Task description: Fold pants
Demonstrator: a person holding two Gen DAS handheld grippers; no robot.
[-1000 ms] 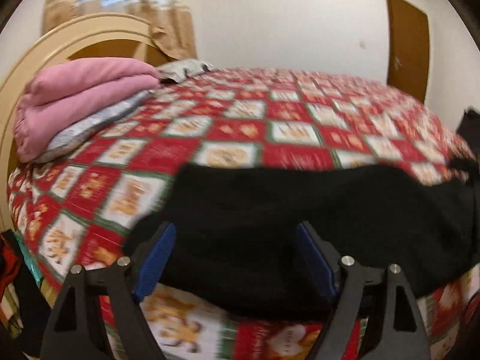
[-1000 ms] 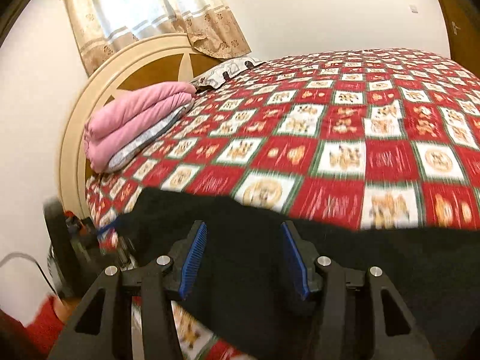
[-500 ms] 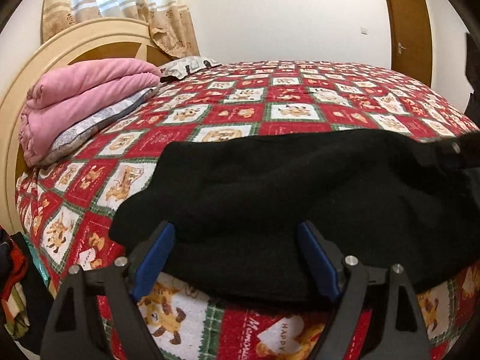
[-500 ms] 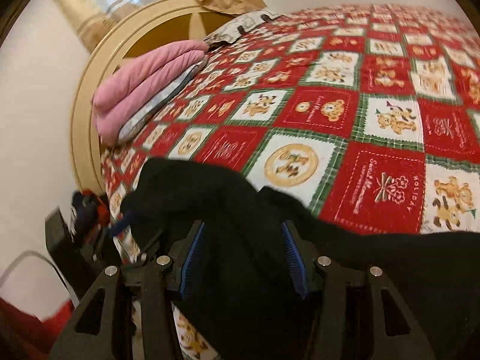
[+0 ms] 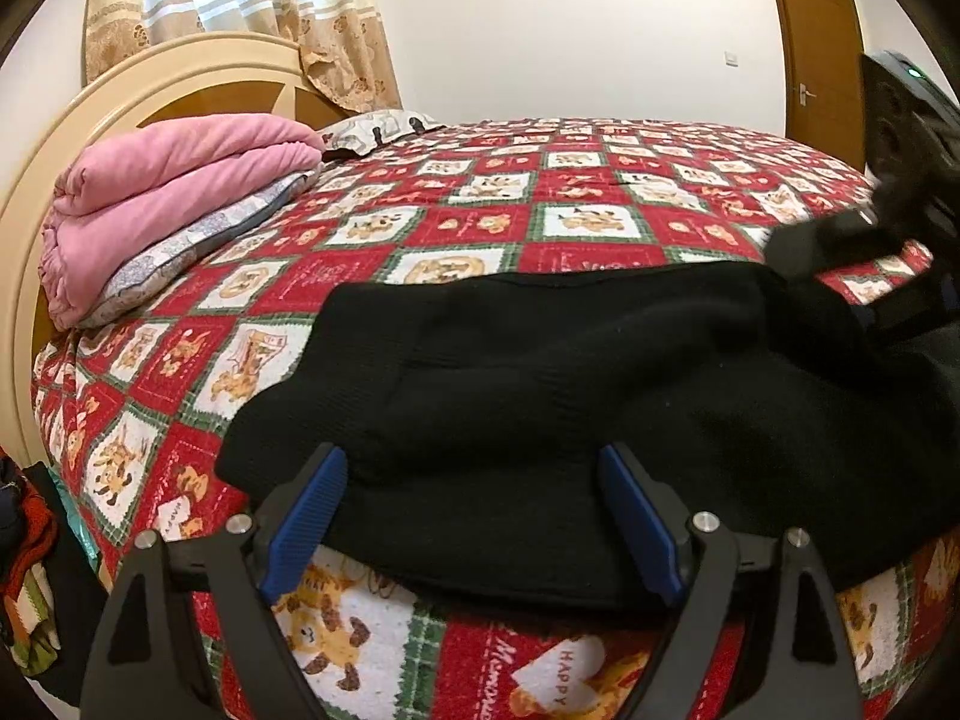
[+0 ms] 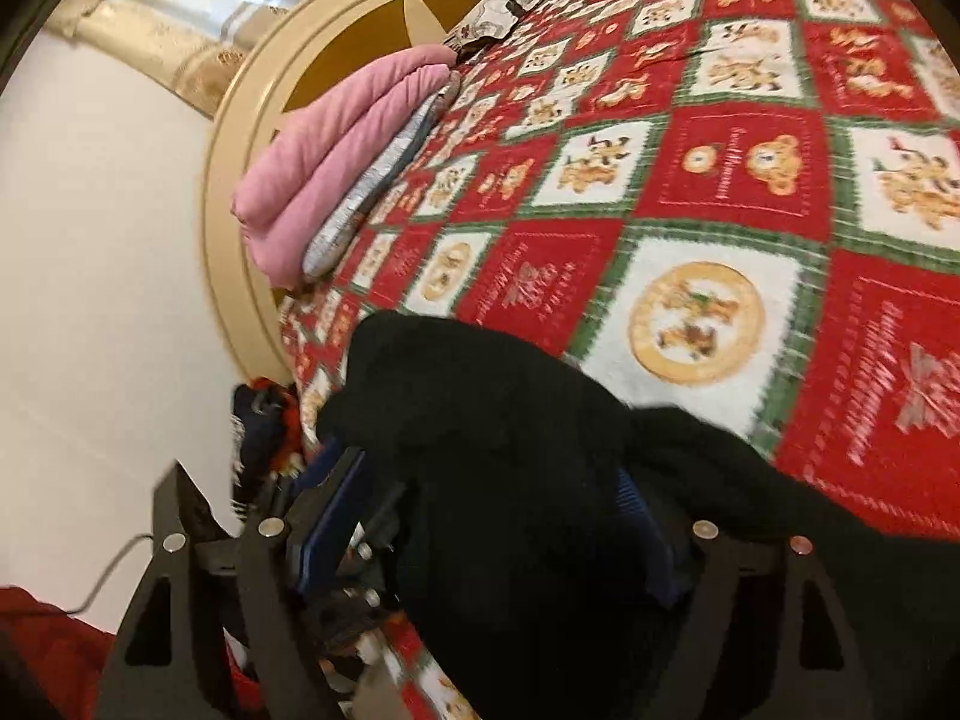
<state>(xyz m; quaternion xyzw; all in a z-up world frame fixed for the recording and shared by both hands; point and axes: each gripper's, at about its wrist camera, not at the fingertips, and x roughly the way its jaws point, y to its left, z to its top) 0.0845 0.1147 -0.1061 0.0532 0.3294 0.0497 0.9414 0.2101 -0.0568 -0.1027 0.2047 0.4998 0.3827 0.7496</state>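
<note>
Black pants [image 5: 570, 396] lie bunched along the near edge of a bed with a red, white and green patchwork cover [image 5: 540, 222]. My left gripper [image 5: 474, 516] is open, its blue-padded fingers either side of the near fold of the pants, not clamped on it. In the right wrist view the pants [image 6: 540, 480] drape over and between the fingers of my right gripper [image 6: 492, 528], which stands open; cloth hides part of the right finger. The right gripper shows in the left wrist view [image 5: 900, 192] at the far right, above the cloth.
A folded pink blanket [image 5: 168, 192] on a grey pillow lies by the cream headboard [image 5: 120, 96]. A brown door [image 5: 822, 54] stands at the back right. Clothes [image 5: 24, 552] and cables lie on the floor left of the bed.
The pants have dropped from a stretched sheet to a bunched heap on the bed. My right gripper has tilted and swung down towards the bed's left edge. My left gripper has barely moved.
</note>
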